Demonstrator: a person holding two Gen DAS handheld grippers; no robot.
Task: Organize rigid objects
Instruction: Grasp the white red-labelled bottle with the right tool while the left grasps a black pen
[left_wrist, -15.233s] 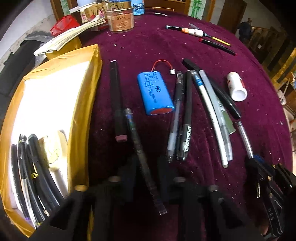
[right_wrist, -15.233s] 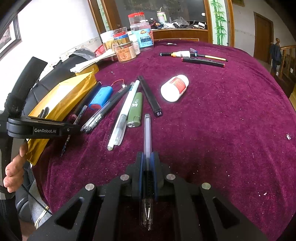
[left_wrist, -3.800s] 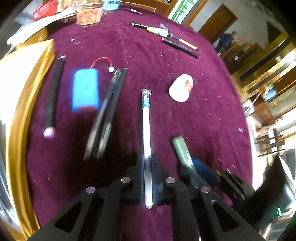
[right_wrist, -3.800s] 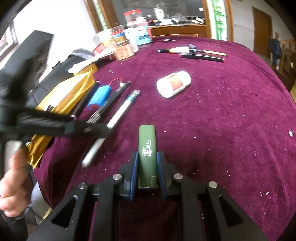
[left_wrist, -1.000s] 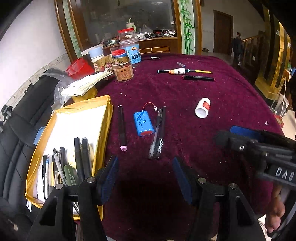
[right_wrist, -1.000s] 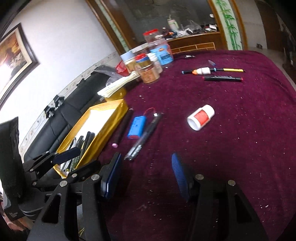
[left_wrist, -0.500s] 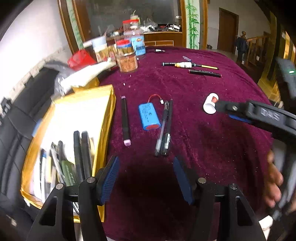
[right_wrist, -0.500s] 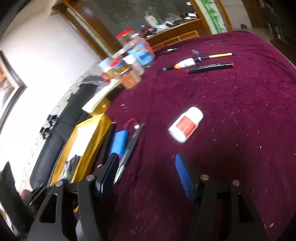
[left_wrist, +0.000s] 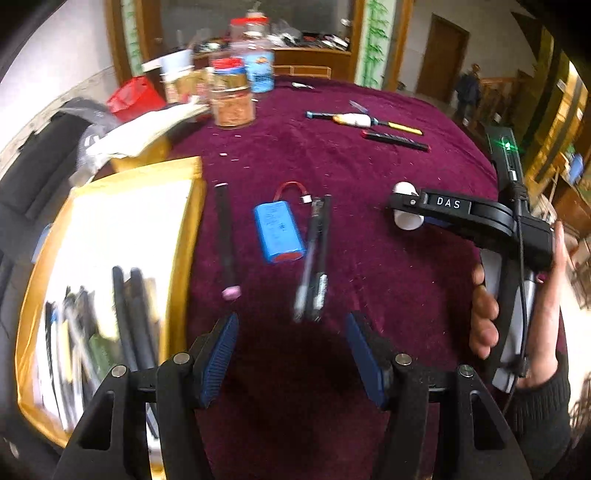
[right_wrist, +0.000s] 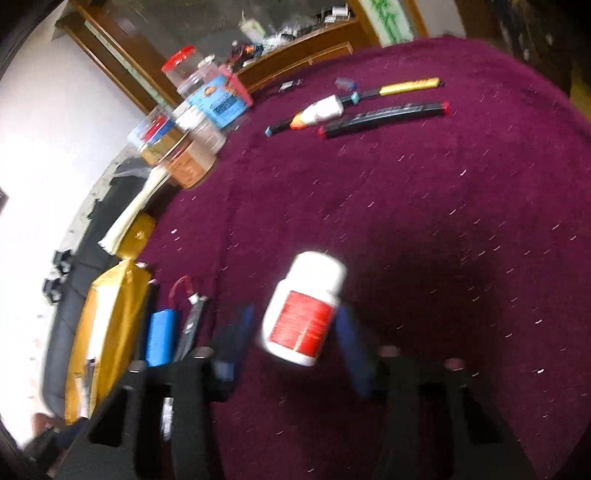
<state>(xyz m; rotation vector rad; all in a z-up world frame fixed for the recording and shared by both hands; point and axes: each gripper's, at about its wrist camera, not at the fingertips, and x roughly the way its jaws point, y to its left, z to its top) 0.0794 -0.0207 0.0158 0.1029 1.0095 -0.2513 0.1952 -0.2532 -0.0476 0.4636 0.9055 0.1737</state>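
A white bottle (right_wrist: 303, 314) with a red label lies on the maroon cloth between the blue pads of my right gripper (right_wrist: 293, 336). Its jaws are closing, and a narrow gap still shows at the left pad. In the left wrist view the right gripper (left_wrist: 408, 212) half covers the white bottle (left_wrist: 406, 221). My left gripper (left_wrist: 293, 354) hangs open and holds nothing, just short of two dark pens (left_wrist: 314, 258). Beyond lie a blue battery pack (left_wrist: 279, 232) and a black marker (left_wrist: 227, 240). The gold tray (left_wrist: 184, 221) at the left holds several pens.
Jars (left_wrist: 234, 99) and a paper stack (left_wrist: 147, 125) crowd the far left. A glue pen (left_wrist: 354, 120) and a black pen (left_wrist: 395, 140) lie at the far side. A person's hand (left_wrist: 484, 306) grips the right tool's handle. The table edge curves away on the right.
My right gripper has dropped down and forward over the white bottle, and its jaws have narrowed around it. The left gripper has edged closer to the two pens, still open.
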